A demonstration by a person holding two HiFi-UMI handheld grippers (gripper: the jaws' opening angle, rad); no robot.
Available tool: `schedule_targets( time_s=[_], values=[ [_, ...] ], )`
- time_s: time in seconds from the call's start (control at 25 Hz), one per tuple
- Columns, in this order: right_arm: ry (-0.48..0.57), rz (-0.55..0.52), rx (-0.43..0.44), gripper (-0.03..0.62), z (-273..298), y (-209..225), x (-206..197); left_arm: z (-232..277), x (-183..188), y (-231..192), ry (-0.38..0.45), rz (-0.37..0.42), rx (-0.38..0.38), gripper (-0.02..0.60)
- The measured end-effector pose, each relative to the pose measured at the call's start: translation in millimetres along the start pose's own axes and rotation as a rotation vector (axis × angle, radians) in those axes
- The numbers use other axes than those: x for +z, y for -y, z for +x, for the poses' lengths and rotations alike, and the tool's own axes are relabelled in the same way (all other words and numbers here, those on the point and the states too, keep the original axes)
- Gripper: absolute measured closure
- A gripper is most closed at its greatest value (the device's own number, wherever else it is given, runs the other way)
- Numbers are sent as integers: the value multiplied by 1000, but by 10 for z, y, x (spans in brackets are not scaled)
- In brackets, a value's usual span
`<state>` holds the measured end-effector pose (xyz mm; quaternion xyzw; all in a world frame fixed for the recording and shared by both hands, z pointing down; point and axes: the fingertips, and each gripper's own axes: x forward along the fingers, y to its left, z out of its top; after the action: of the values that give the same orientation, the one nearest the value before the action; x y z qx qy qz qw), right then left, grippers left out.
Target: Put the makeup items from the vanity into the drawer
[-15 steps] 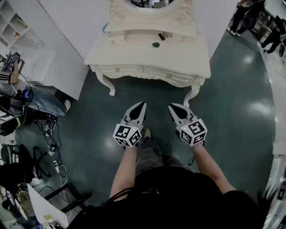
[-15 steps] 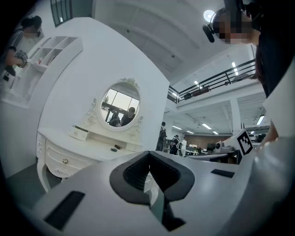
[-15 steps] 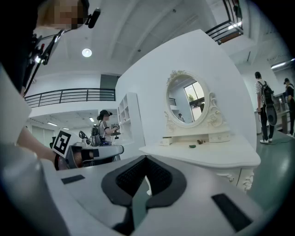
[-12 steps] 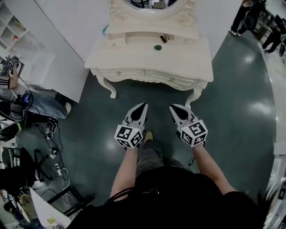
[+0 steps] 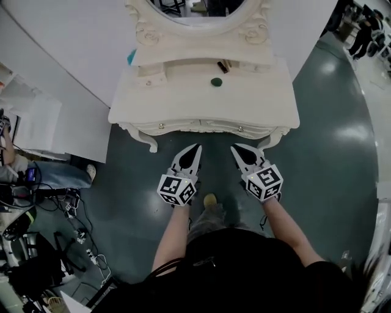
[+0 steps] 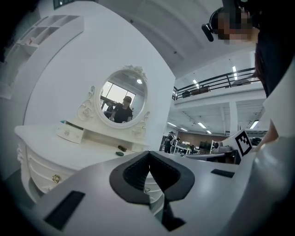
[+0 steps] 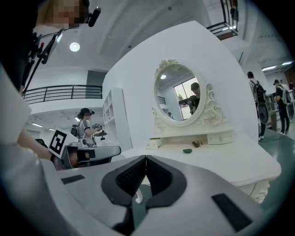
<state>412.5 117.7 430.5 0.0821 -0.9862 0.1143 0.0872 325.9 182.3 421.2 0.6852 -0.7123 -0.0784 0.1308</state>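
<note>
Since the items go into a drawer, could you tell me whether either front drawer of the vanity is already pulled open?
No, in the head view both drawer fronts sit flush under the top of the vanity.

Straight ahead of both jaw pairs, the mirror was cut off by the head view's top edge. Beyond the jaw tips, a green item and a brown item on the vanity were too small to identify. Below its jaws, the left gripper hid the vanity's lower front with its own body. The right gripper likewise covered most of that front.
</note>
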Motion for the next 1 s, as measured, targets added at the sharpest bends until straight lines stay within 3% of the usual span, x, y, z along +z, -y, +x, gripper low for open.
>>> schedule_targets(
  time_s=[0.52,0.76,1.0],
  values=[
    [-39,10,-63,572,1002,308,122,517,219,-863,-14,-35,-64,568],
    [-65,-9,-49,572,1306,428,130,729,194,-1087,-13,-53,-72,568],
    [-110,-93,-19,571,1658,587,182,1072,209,-1291,-35,-51,-87,568]
  ],
)
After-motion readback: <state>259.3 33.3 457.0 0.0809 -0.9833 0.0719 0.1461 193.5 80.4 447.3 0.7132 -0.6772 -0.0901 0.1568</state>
